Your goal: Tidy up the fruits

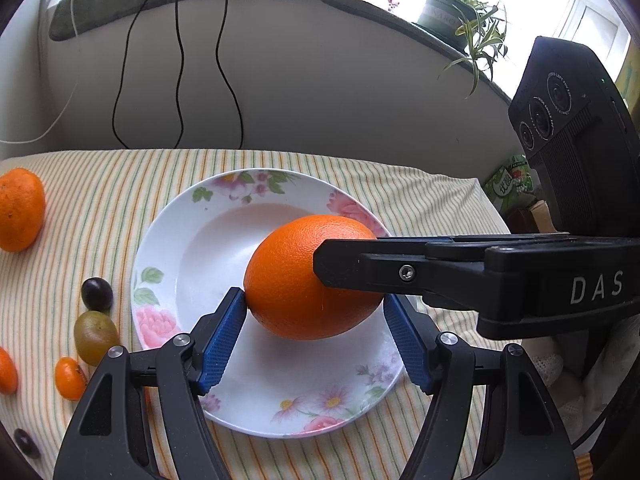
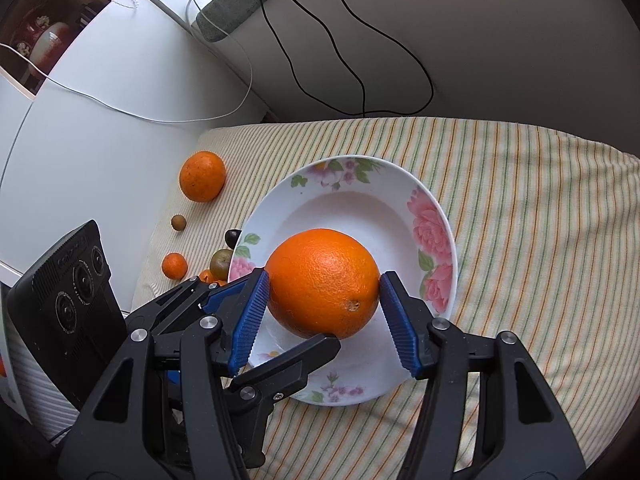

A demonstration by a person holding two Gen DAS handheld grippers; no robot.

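Observation:
A large orange (image 1: pixel 308 276) (image 2: pixel 322 282) sits over a white flowered plate (image 1: pixel 192 240) (image 2: pixel 360 208). Both grippers are shut on it from different sides. My left gripper (image 1: pixel 314 304) presses its blue pads (image 1: pixel 224 332) against the orange's left and right sides. My right gripper (image 2: pixel 323 286) grips it too, with its blue pads (image 2: pixel 252 316) touching both sides. In the left wrist view the right gripper's black finger (image 1: pixel 400 268) crosses in front of the orange. I cannot tell whether the orange rests on the plate.
On the striped cloth (image 1: pixel 420 200) left of the plate lie a mandarin (image 1: pixel 18 210) (image 2: pixel 202 176), a dark plum (image 1: pixel 97 293), a green-brown fruit (image 1: pixel 96 336), small kumquats (image 1: pixel 70 378) (image 2: pixel 174 266) and a small brown fruit (image 2: pixel 178 223). Cables (image 1: pixel 180 60) hang on the wall behind.

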